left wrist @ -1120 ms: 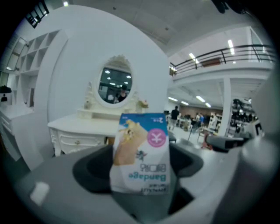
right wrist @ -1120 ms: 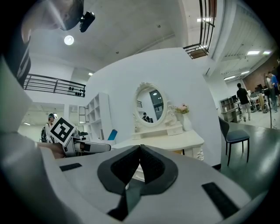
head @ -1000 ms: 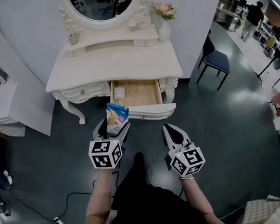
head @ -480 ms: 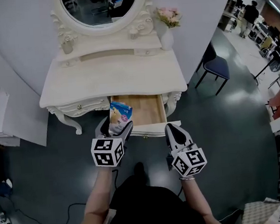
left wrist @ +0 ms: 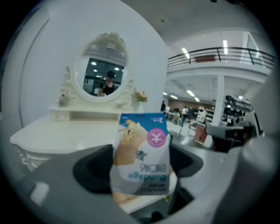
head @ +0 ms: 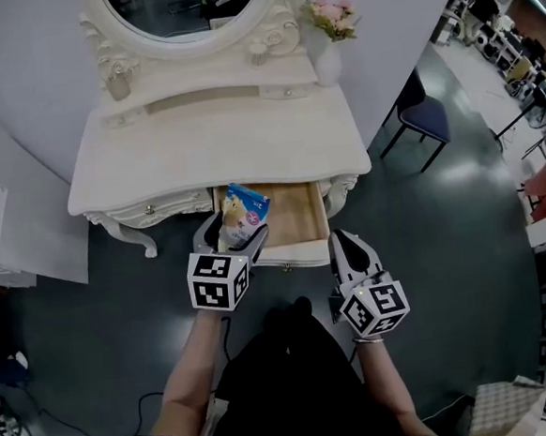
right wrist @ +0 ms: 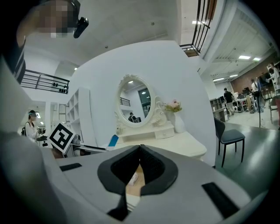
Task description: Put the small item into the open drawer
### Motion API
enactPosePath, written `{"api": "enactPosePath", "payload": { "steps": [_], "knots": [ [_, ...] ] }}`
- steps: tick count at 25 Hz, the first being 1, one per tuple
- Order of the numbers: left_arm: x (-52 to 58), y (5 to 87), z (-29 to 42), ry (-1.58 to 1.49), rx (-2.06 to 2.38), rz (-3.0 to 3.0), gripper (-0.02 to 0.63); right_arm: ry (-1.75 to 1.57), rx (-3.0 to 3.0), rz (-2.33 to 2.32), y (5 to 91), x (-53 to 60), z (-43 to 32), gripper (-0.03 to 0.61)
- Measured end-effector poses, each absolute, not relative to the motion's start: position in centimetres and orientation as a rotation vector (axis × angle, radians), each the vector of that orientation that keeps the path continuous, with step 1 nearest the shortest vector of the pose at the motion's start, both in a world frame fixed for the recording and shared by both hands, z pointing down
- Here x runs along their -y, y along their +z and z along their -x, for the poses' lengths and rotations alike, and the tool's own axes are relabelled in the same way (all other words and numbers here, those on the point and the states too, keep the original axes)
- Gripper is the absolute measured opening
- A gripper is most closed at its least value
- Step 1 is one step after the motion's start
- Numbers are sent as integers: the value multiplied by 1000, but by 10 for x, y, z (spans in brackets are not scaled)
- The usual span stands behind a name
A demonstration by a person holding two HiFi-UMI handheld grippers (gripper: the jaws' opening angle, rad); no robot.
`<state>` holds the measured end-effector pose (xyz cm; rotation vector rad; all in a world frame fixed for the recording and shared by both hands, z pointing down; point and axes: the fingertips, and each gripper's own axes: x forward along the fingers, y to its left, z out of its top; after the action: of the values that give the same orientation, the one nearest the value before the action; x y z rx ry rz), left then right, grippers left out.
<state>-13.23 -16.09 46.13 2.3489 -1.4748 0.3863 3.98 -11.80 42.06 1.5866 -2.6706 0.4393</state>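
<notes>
A small flat packet (head: 245,215) with a blue top edge, a tan picture, a round pink mark and a white lower part with blue print is held upright, clamped at its lower end between the jaws of the left gripper (head: 232,236). It is seen above the left part of the open drawer (head: 298,217), which has a light wooden inside and a cream-white front and is pulled out of a cream-white dressing table (head: 214,132).
</notes>
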Motion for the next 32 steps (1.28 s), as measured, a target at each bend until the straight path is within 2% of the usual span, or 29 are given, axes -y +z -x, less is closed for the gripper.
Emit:
{"api": "enactPosePath", "payload": {
  "steps": [18, 32],
  "knots": [
    [230, 534, 54, 733, 1178, -2448, 403, 488, 2602, -1712, 432, 195, -96, 5],
    [242, 599, -1, 1036, 827, -2504, 403, 570, 2545, -1754, 451, 233, -124, 5]
  ]
}}
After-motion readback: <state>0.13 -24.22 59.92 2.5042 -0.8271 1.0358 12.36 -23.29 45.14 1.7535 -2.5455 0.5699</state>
